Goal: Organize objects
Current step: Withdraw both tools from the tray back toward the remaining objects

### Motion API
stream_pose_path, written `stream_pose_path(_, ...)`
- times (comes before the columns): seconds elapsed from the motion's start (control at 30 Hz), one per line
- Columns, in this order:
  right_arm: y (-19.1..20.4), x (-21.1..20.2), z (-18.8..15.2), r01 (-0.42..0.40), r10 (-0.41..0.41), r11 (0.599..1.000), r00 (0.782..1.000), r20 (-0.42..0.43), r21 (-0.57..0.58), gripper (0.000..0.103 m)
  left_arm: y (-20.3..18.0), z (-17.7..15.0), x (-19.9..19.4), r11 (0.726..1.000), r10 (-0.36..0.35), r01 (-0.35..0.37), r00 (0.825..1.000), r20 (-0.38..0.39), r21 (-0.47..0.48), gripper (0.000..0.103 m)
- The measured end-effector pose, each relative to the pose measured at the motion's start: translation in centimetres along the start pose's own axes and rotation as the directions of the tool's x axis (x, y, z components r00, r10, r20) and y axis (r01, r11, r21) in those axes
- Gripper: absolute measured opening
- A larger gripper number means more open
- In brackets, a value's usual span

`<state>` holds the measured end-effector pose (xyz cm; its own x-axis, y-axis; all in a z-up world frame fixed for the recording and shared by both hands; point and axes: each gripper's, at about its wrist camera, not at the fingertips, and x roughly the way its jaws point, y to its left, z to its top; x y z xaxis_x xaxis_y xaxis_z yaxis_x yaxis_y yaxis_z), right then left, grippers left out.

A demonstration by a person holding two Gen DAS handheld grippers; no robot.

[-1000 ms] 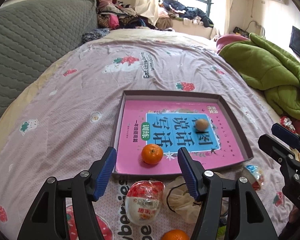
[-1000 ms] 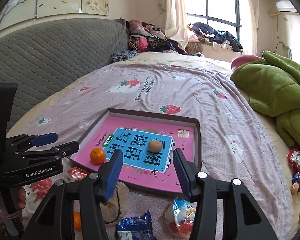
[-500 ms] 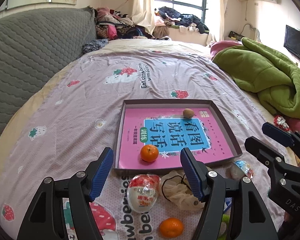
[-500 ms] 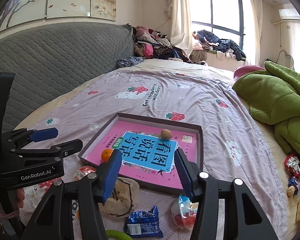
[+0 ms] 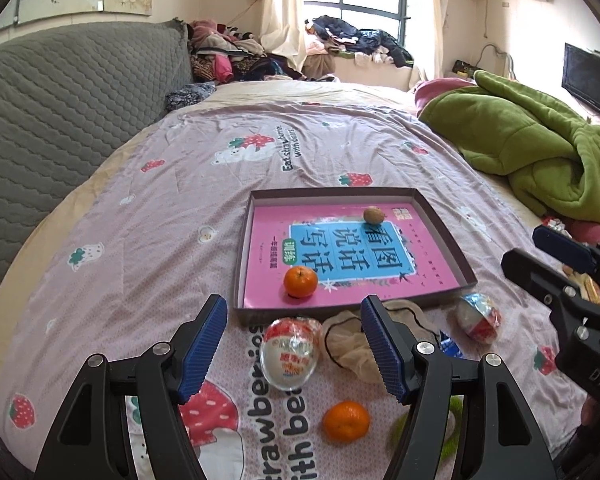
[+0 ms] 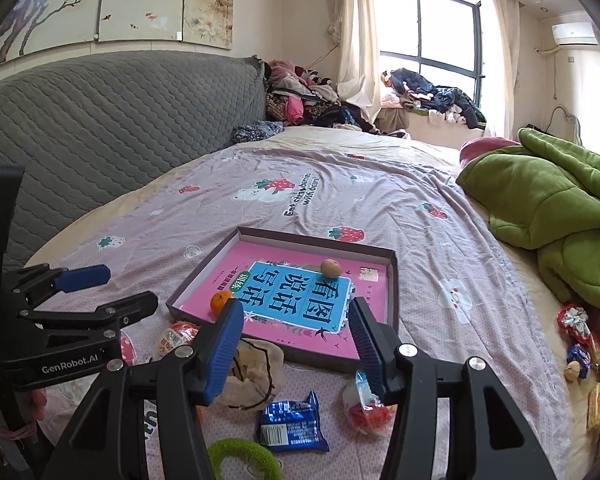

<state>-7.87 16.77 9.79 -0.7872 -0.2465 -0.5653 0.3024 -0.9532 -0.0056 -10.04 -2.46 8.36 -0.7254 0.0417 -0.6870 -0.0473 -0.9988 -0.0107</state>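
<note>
Left gripper (image 5: pixel 294 328): I see its jaws spread wide and nothing between them; it hangs above the bedsheet (image 5: pixel 148 216), over the items in front of the tray.
Right gripper (image 6: pixel 296 328): also released, no item between its pads.
Tray (image 5: pixel 440 224): it lies flat on the bedsheet, with a pink book (image 5: pixel 268 248) covering its floor.
In the tray: one orange (image 5: pixel 300 281) near the front edge and one walnut (image 5: pixel 373 215) towards the far edge, well apart.
Only in left view: a second orange (image 5: pixel 346 421) loose on the sheet, before the tray; so I count two oranges.
Only in right view: one blue snack packet (image 6: pixel 290 426) and one green ring (image 6: pixel 244 458), both near the bottom.
Both views: two clear egg-shaped capsules (image 5: pixel 290 354) (image 5: pixel 479 318) and one beige net pouch (image 5: pixel 350 344) outside the tray, just beside its front wall.
Green blanket (image 6: pixel 548 208): one, heaped at the right.
</note>
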Motion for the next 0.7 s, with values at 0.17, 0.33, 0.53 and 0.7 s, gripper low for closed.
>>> stream_pose_path(0.17, -0.2, -0.9, -0.6, 0.004, -0.004, 1.000, 1.000, 0.006, 0.009, 0.054, -0.3, -1.0, -0.6, 1.000, -0.007, 0.007, 1.000, -0.002, 0.008, 0.071)
stream_pose_path(0.33, -0.3, -1.8, -1.6, 0.012, -0.012, 1.000, 1.000, 0.010, 0.010, 0.054, -0.8, -1.9, -1.3, 1.000, -0.016, 0.016, 1.000, 0.003, 0.023, 0.071)
stream_pose_path(0.53, -0.6, -2.3, -3.0, 0.014, -0.014, 1.000, 1.000, 0.007, 0.019, 0.054, -1.2, -2.9, -2.0, 0.999, -0.017, 0.016, 1.000, 0.013, 0.035, 0.071)
stream_pose_path(0.7, -0.3, -2.3, -3.8, 0.014, -0.014, 1.000, 1.000, -0.002, 0.009, 0.054, -1.3, -3.8, -1.6, 0.999, -0.020, 0.021, 1.000, -0.005, 0.034, 0.071)
